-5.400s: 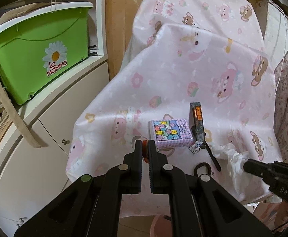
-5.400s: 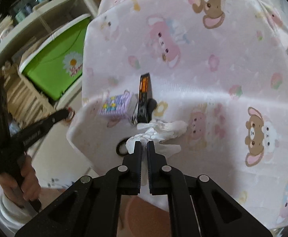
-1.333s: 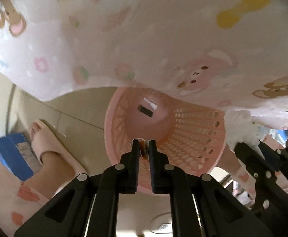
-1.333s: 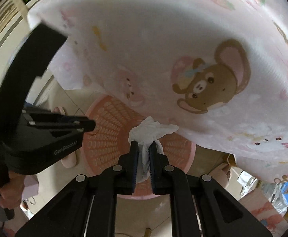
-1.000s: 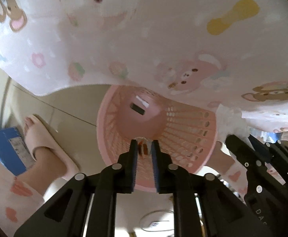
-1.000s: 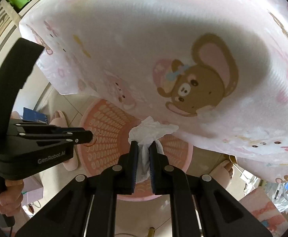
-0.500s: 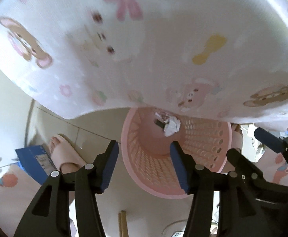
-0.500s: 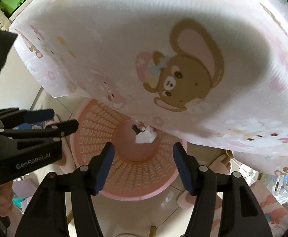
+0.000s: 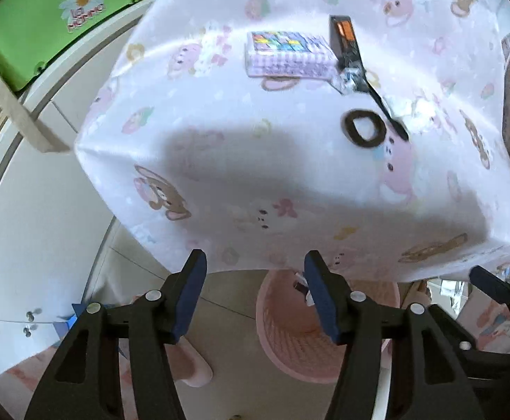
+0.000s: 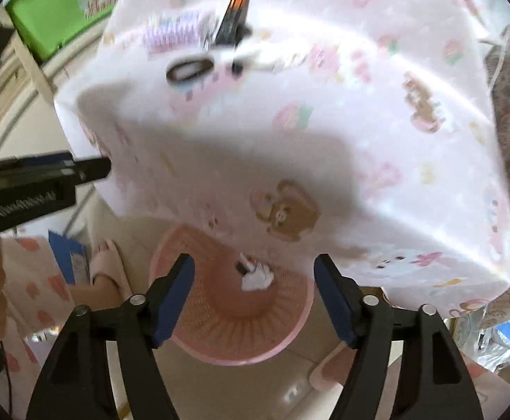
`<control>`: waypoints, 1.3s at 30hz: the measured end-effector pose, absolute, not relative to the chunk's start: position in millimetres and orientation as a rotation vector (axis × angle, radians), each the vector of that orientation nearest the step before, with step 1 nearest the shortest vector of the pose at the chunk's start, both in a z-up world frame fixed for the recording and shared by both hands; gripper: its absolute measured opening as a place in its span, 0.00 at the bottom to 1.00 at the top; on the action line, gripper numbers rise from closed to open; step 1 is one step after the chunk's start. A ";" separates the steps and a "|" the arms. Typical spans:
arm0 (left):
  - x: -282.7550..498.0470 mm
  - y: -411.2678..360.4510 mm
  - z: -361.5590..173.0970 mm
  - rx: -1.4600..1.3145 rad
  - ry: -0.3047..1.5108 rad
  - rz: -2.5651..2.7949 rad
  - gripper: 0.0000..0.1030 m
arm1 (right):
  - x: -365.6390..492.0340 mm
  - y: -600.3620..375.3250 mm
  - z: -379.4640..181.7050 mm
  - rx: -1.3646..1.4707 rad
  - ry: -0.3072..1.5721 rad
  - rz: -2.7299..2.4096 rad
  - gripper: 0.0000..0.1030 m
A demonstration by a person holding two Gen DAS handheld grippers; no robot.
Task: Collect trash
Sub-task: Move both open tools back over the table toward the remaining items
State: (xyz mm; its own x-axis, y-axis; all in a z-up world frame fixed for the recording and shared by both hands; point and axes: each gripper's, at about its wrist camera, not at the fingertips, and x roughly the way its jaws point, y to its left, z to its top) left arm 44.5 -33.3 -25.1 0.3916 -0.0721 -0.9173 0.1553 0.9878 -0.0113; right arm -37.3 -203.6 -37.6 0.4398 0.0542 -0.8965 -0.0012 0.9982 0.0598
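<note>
Left wrist view: the left claw [image 9: 254, 292] is spread wide with nothing between its blue pads, hanging just off the near edge of the table [image 9: 220, 161], which is draped in a pink cartoon-print cloth. Below that edge, on the floor, stands a pink perforated basket [image 9: 290, 346], partly hidden by the cloth's hem and the right-hand finger; a small dark scrap and a bit of white show inside near its far wall. On the table, toward the far edge, lies a lilac patterned box [image 9: 288, 54], with a black and orange device [image 9: 345, 40] touching its right end. Nearer the front right corner sits a black ring [image 9: 362, 128], just beside a thin black strap running down from the device. A green storage bin [image 9: 62, 17] stands on a shelf past the table's far left corner. The right claw's tip shows at the lower right.

Right wrist view: the right claw [image 10: 253, 295] is likewise spread wide and empty, held above the basket [image 10: 220, 343]. A crumpled white tissue [image 10: 256, 278] lies in the basket's bottom, touching a small dark piece [image 10: 242, 266]. The ring [image 10: 190, 67] and device [image 10: 232, 22] appear blurred near the table's far left corner. The left claw [image 10: 90, 169] reaches in from the left edge, its state unclear here
</note>
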 end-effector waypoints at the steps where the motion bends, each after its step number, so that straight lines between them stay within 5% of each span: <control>1: 43.7 -30.7 -20.2 0.075 1.138 -0.132 0.54 | -39.1 -206.8 -32.2 0.066 1.100 0.031 0.71; 12: 26.9 -37.5 36.0 0.142 0.867 -0.128 0.55 | -56.8 -232.4 29.8 0.088 0.819 -0.104 0.71; 24: 91.0 -38.2 80.7 0.167 0.834 -0.085 0.59 | -1.8 -253.3 57.6 0.104 0.827 -0.053 0.71; 39: 114.5 2.7 68.2 0.060 0.800 -0.024 0.83 | 30.4 -280.1 39.2 0.087 0.802 -0.144 0.70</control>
State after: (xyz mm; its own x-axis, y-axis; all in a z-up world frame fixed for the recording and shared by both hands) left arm 114.5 2.7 68.2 0.6965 0.0008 -0.7175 0.0446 0.9980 0.0444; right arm 30.4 -280.1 39.2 0.6860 -0.0951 -0.7213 0.1611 0.9867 0.0231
